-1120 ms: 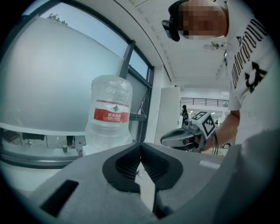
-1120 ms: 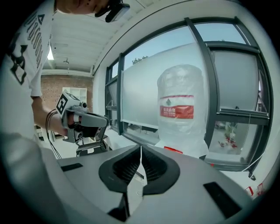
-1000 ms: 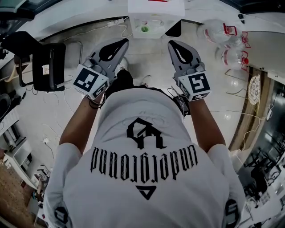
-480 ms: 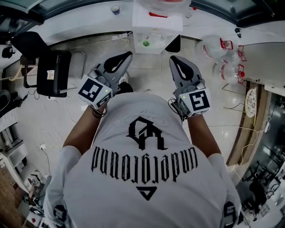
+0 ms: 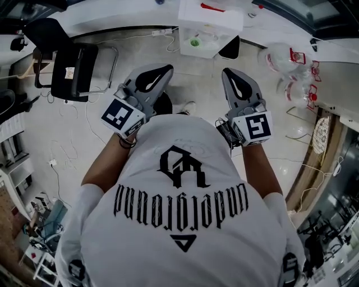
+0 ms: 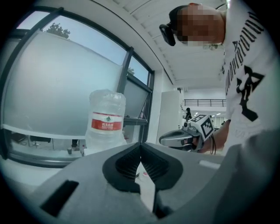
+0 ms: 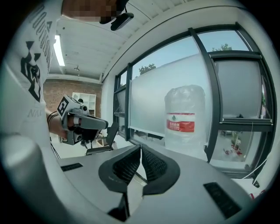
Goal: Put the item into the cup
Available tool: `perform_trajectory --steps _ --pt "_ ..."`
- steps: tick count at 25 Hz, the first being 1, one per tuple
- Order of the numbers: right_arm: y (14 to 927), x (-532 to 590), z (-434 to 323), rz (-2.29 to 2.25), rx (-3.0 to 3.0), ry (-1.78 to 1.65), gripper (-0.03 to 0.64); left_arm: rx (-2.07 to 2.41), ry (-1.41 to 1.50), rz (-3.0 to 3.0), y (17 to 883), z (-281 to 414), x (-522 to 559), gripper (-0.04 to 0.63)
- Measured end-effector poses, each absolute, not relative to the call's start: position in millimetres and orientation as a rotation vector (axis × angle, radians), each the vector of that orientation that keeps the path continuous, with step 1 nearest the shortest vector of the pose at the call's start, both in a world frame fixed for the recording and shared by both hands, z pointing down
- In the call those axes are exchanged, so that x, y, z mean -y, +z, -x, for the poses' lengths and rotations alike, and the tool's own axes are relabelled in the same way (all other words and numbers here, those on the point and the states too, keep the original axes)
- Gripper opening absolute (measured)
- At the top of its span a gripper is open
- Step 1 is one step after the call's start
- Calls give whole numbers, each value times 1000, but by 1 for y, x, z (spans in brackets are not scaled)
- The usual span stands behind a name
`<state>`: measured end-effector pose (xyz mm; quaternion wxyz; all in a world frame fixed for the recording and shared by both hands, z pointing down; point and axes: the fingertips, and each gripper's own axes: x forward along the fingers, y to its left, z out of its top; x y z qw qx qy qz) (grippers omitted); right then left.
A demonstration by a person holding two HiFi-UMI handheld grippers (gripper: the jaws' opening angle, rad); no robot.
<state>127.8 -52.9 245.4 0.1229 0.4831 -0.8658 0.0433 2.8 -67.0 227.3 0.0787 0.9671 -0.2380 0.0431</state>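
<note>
- Left grey two-jaw gripper [image 6: 140, 148]: jaws closed tip to tip, nothing between them.
- Right grey two-jaw gripper [image 7: 140, 149]: jaws likewise closed, empty.
- Small green round item [image 5: 194, 42]: inside a clear container [image 5: 203, 46] at the white bench [image 5: 193, 17] edge, well apart from both grippers.

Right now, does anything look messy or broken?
Nothing looks spilled or broken. Only loose cables trail over the floor at the left. The jug stands upright.
</note>
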Motion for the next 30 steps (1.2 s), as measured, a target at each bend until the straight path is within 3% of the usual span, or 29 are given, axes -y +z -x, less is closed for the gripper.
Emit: perform_trajectory --steps 30 --pt "240 -28 36 -1726 2280 128 20 328 63 -2985 221 177 18 14"
